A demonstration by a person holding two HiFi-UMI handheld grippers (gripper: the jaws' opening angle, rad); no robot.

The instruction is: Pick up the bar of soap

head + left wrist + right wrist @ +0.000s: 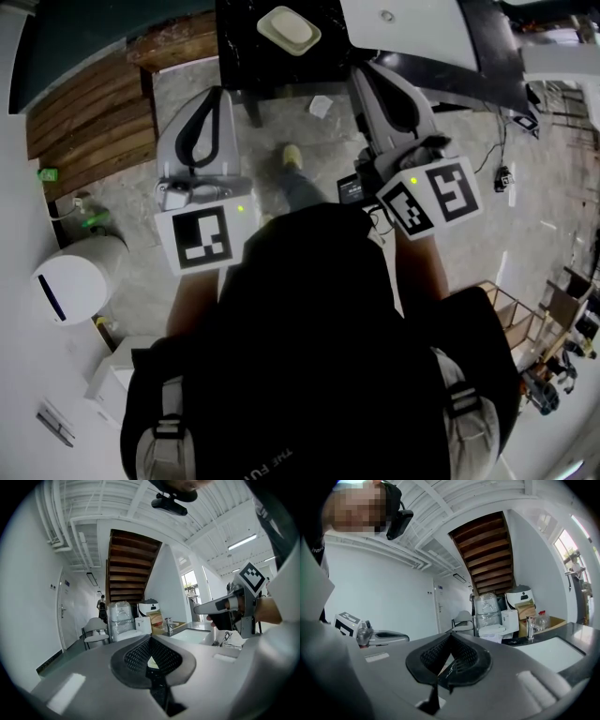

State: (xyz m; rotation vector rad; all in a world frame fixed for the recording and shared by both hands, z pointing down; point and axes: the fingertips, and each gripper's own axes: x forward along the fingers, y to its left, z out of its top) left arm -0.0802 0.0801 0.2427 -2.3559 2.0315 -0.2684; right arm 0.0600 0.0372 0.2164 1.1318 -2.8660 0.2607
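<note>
A cream bar of soap (291, 28) lies in a pale dish on the black counter (246, 47) at the top of the head view. Both grippers are held out level toward that counter, short of it. My left gripper (221, 94) (150, 638) has its jaws together with nothing between them, below and left of the soap. My right gripper (364, 73) (450, 635) is also shut and empty, to the right of the soap and beside the white sink basin (403, 28). Each gripper view shows the other gripper off to its side.
Wooden stairs (94, 112) rise at the left. A white round appliance (73, 281) stands on the floor at lower left. A faucet (529, 626) sits at the sink's far side. Wrapped water bottles (119, 616) and a chair (96, 627) stand beyond. Cables (502, 173) lie at right.
</note>
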